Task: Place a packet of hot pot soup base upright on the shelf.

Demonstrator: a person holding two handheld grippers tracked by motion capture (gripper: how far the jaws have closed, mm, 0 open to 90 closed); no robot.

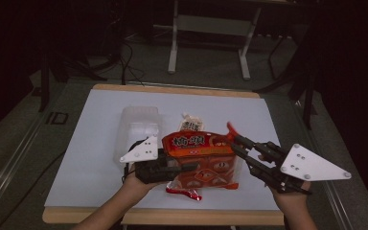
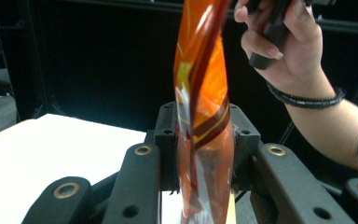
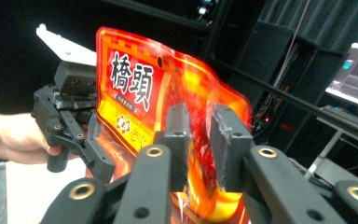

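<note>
- We are seeing the left gripper (image 2: pixel 204 140) clamping the orange snack bag (image 1: pixel 201 158), held above the table (image 1: pixel 76 167)
- The right gripper (image 3: pixel 199 133) is straddling the bag's edge, jaws slightly parted; contact hard to judge
- The bag is hiding part of the pouch (image 1: pixel 192 123) behind

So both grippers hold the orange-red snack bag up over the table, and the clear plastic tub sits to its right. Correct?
Not quite. In the high view the clear plastic tub sits left of the orange-red snack bag, behind the left gripper. The right gripper is at the bag's other edge.
</note>
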